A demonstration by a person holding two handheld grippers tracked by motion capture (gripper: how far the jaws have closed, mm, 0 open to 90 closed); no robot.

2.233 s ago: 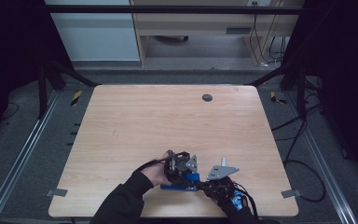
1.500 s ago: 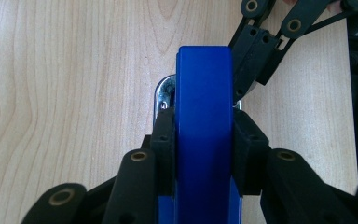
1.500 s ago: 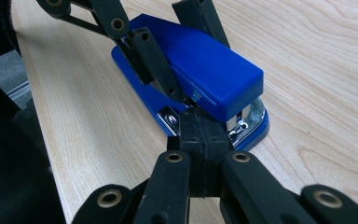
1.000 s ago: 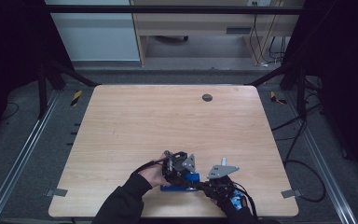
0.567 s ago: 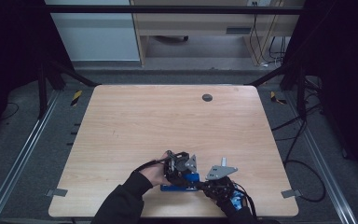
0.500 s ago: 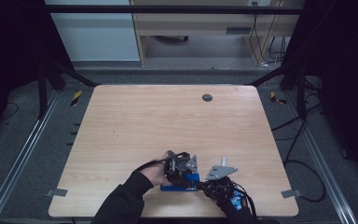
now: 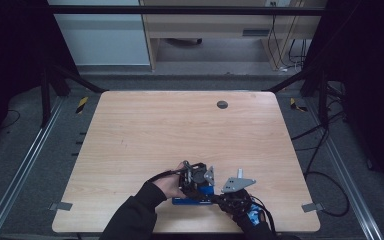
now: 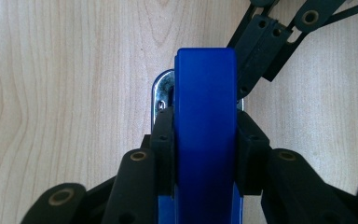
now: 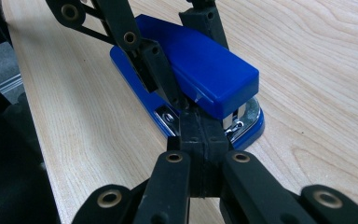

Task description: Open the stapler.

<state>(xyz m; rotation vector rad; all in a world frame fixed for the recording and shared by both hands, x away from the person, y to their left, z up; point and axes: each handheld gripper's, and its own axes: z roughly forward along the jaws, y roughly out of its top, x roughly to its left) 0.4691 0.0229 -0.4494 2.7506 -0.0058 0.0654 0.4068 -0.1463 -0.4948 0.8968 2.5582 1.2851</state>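
1. Desk (image 7: 145,135): pale wood-grain top carrying all the work, seen from the high view; a small dark round grommet (image 7: 222,104) sits near its far edge.
2. Blue stapler (image 8: 205,130): lies flat on the desk near the person's edge, between the two grippers; its metal nose shows under the blue top cover.
3. Left gripper (image 8: 205,140): its fingers (image 8: 164,140) are clamped on the stapler's blue body, one on each side.
4. Right gripper (image 9: 201,140): its fingers (image 9: 191,135) are pressed together with nothing between them, their tips at the stapler's metal front, just beside the left gripper's fingers.
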